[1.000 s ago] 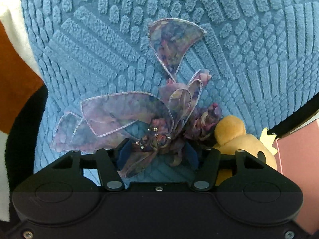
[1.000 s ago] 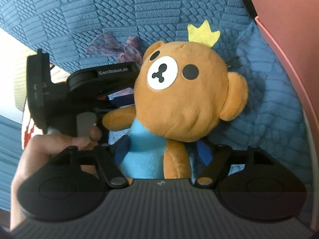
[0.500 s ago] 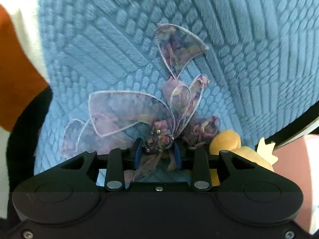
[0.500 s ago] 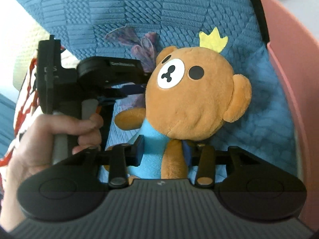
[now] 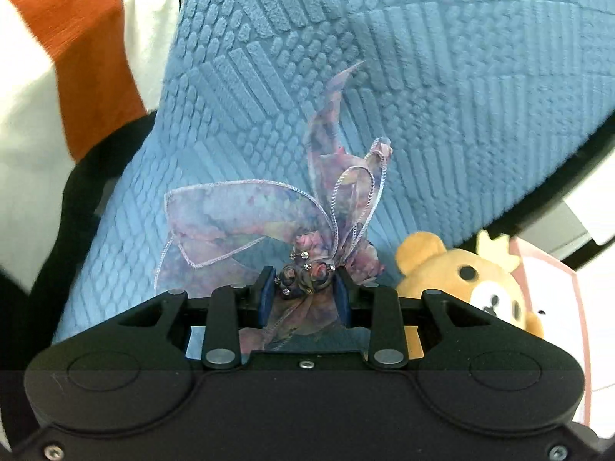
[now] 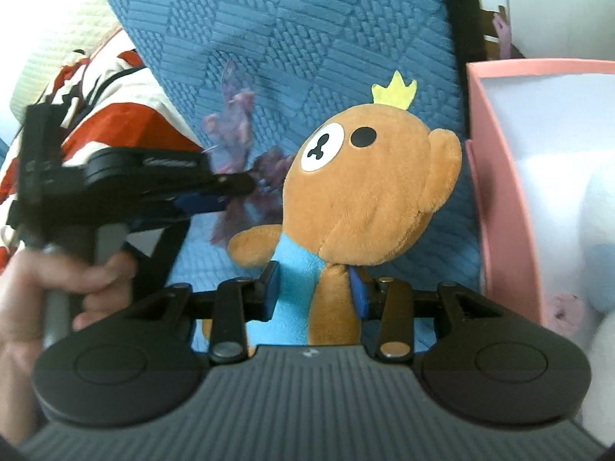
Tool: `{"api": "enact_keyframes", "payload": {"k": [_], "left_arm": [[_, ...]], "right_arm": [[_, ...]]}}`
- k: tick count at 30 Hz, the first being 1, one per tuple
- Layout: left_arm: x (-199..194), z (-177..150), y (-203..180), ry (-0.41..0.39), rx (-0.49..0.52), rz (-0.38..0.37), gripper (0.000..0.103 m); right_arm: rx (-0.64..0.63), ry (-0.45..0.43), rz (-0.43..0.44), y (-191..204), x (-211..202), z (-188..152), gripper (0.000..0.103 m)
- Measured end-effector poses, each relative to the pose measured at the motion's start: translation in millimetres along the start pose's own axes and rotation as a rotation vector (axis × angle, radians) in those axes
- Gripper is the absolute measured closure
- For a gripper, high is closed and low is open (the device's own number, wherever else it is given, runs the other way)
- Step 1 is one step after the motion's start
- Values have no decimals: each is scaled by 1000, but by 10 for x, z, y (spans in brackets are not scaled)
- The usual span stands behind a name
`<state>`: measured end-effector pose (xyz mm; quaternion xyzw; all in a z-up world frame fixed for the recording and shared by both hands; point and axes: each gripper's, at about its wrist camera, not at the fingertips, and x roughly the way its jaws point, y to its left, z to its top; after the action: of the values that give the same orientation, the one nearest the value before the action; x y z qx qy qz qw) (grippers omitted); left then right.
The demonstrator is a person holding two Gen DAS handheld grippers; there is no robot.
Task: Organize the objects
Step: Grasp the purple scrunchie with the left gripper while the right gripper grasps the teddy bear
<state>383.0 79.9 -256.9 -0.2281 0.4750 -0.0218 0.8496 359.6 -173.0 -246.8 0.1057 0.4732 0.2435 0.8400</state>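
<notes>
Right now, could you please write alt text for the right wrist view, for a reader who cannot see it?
The right hand-held gripper is shut on a brown plush bear with a yellow crown, over a textured blue blanket. A pink open box stands on the right; on the left, the left hand-held gripper holds a purple ribbon bow.

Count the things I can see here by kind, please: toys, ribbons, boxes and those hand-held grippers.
Plush bear toys: 1, the brown bear with a yellow crown.
Ribbon bows: 1, the purple ribbon bow.
Boxes: 1, the pink box.
Hand-held grippers: 2, the left hand-held gripper and the right hand-held gripper.
Total: 5.
</notes>
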Motion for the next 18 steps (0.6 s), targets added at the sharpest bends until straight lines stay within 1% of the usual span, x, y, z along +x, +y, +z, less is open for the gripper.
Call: {"api": "enact_keyframes", "payload": {"k": [1,3,6,8,10,13,15,17,18], "left_arm": [[-60,-10,-56,-7,13,-1,73],[-145,-129,-63,-11,20,16,73],[-288,-323,-62,-8,22,10,73],[-372,-422,-26,-7,8,16,73],[-416,-491,9,-1,-7,25,73],[-368,-489,46,5,-7,46,72],[-309,-465,71,14,-16,51,72],[-247,-445,75,22,-14,62,72],[-228,-439,70,25,-11,71,66]], "right_arm": [[5,5,1,-14,-2,-2,62],[12,15,9,-40,-1,-13,62],[-5,34,8,-4,5,-21,62],[-17,35,-9,11,20,-30,61],[-34,42,-44,51,86,-17,60],[-46,44,-88,68,176,-7,58],[-32,33,-88,33,155,-30,58],[-35,12,-104,47,125,-32,55],[-43,-6,-117,61,101,-34,54]]}}
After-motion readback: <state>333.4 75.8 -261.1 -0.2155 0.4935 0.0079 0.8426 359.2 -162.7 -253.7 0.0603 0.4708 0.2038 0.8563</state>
